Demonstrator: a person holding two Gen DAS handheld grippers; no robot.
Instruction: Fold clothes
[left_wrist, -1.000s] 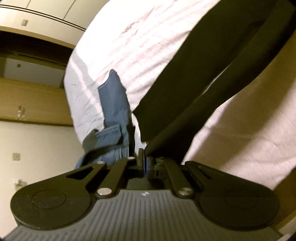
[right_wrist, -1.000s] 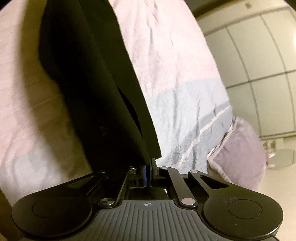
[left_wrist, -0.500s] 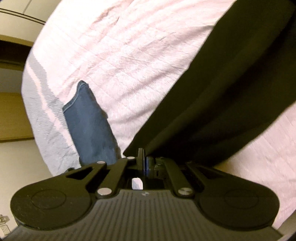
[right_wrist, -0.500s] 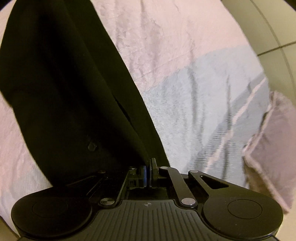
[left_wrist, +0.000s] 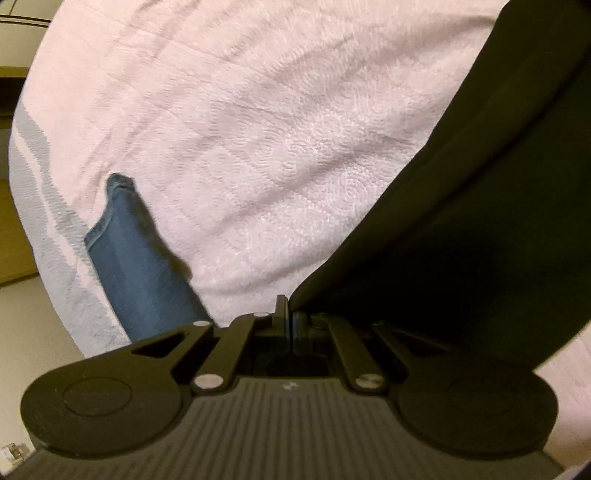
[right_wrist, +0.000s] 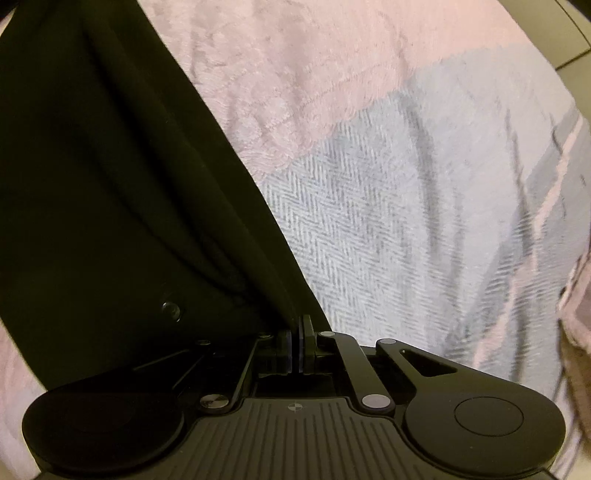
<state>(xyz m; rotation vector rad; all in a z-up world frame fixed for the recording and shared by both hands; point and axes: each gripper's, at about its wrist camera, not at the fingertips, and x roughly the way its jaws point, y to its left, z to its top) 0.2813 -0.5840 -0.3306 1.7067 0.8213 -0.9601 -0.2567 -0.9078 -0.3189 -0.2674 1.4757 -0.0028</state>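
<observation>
Here, black garment (left_wrist: 480, 221) in both grippers.

Both tools lowered toward bedspread (left_wrist: 280, 140); black garment (left_wrist: 480, 221) now spread nearer it; room background gone.

1. A bed carried everything, covered by a pink textured blanket (left_wrist: 280, 155) that filled most of both wrist views.
2. Toward one end the blanket's pink gave way to a grey herringbone band (right_wrist: 388, 221) crossed by thin pink stripes.
3. A piece of blue denim clothing (left_wrist: 136, 258) lay on the blanket at the left, near the bed's edge.
4. A black garment (left_wrist: 480, 221) stretched over the blanket at the right; how much of it rested on the bed could not be told.
</observation>
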